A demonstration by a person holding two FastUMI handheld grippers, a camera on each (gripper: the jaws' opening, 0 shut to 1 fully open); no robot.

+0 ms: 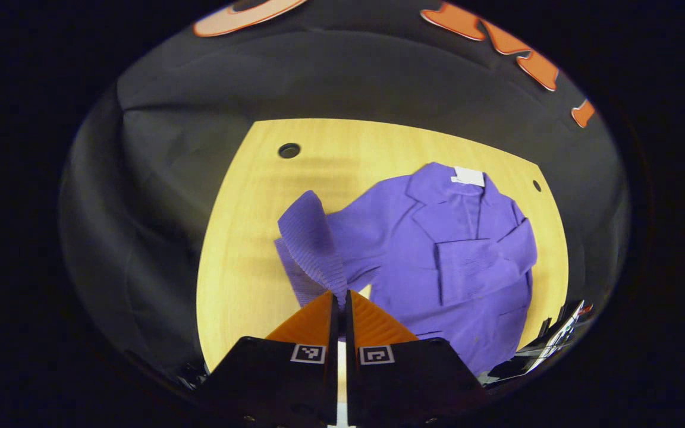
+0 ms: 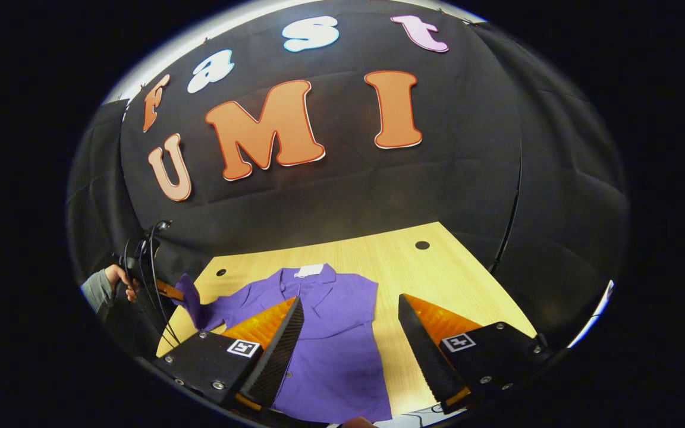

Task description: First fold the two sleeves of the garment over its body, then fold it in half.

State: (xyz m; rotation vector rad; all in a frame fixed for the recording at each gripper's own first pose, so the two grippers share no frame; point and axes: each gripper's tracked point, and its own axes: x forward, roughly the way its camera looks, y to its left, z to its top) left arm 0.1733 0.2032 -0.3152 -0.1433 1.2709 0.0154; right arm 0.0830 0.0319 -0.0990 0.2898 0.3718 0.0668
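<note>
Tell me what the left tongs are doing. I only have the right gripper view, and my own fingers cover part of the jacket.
Observer: The left tongs are shut on the cuff end of one sleeve, holding it up off the table.
Operator: And the other sleeve? I can't make it out from here.
Observer: The other sleeve lies folded across the front of the purple jacket, its cuff pointing toward the lifted side.
</note>
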